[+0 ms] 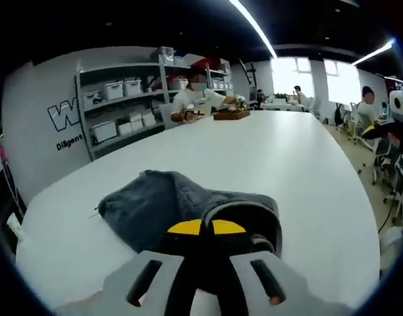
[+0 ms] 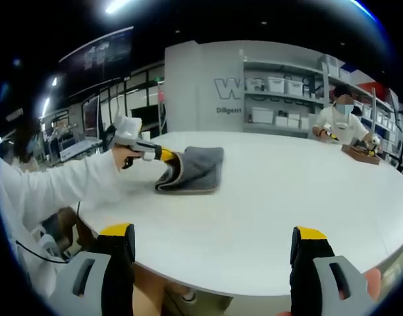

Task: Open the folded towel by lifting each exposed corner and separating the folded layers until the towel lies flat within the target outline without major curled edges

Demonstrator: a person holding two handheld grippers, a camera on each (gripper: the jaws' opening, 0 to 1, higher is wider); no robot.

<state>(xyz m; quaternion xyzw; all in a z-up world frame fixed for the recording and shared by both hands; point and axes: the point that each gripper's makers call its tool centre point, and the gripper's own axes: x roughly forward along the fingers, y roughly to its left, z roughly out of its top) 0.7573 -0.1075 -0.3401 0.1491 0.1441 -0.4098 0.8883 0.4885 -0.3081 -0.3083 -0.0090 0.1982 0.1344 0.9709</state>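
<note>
A dark grey folded towel [image 1: 155, 204] lies on the white table [image 1: 274, 171]. My left gripper [image 1: 205, 228] is at the towel's near edge, its yellow-tipped jaws closed together on a raised fold of cloth that curls up around them. In the right gripper view the towel [image 2: 200, 168] sits at the table's left side, and the left gripper [image 2: 163, 156], held by a hand in a white sleeve, pinches the towel's left edge. My right gripper [image 2: 213, 249] hangs over the table's near edge, well short of the towel, jaws wide apart with nothing between them.
At the far end of the table a seated person [image 2: 343, 124] works beside a wooden box [image 2: 361, 153]. Grey shelves with white bins [image 1: 119, 108] line the wall behind. More people and desks stand by the windows [image 1: 369, 105].
</note>
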